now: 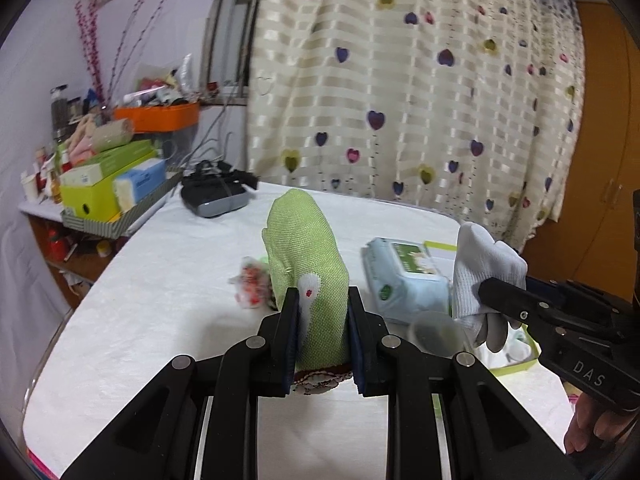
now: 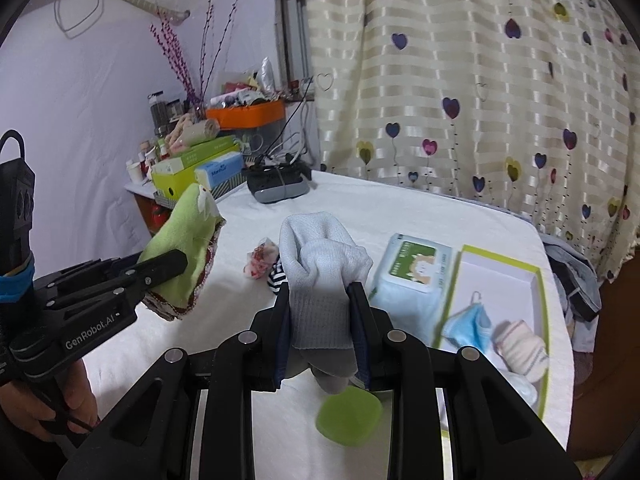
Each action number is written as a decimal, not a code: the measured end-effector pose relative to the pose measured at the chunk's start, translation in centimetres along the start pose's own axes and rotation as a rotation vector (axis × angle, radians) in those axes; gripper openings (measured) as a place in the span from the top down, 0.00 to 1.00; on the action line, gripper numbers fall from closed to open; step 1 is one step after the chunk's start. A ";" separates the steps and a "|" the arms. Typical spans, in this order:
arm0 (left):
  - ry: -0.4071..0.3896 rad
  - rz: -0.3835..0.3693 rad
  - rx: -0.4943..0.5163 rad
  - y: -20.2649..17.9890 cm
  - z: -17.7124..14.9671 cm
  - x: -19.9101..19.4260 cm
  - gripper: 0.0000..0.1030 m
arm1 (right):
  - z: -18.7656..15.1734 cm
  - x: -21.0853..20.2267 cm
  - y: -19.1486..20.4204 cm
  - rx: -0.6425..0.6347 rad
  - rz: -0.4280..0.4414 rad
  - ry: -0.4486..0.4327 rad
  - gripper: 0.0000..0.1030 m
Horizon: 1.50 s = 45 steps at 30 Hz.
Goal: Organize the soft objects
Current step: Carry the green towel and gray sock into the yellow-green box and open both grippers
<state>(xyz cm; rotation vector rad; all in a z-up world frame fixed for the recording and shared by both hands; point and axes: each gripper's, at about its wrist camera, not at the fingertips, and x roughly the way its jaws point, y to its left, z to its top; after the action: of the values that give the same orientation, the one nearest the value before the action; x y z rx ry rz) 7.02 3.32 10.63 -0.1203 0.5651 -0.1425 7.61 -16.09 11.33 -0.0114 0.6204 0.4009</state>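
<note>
Both grippers are raised above the table (image 2: pixel 400 216), side by side and tilted down; the left gripper (image 1: pixel 323 322) has its jaws closed on a green sock (image 1: pixel 306 260) that stands upright between the pads; the right gripper (image 2: pixel 322 322) clamps a white sock (image 2: pixel 320 280) likewise. The green-rimmed tray (image 2: pixel 538 308) at right holds a blue sock (image 2: pixel 470 328) and a striped sock (image 2: pixel 520 350); its near end is cut off. A wipes pack (image 2: pixel 416 272) lies beside it; the small bundle (image 2: pixel 262 260) behind is blurred.
</note>
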 end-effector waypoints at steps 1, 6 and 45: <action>0.001 -0.006 0.002 -0.4 -0.1 0.0 0.80 | -0.2 -0.4 -0.4 0.007 -0.006 -0.005 0.73; 0.009 -0.041 0.022 -2.8 0.0 0.4 0.80 | -0.7 -1.8 -2.2 0.030 -0.033 -0.015 0.73; 0.217 -0.292 0.257 -18.5 2.9 16.4 0.80 | -2.3 3.0 -21.3 0.273 -0.199 0.058 0.73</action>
<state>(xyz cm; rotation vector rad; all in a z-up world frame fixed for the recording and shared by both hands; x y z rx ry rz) 20.37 -17.44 7.27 0.0653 0.7384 -0.5145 16.39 -34.94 5.38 0.1746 0.7198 0.1214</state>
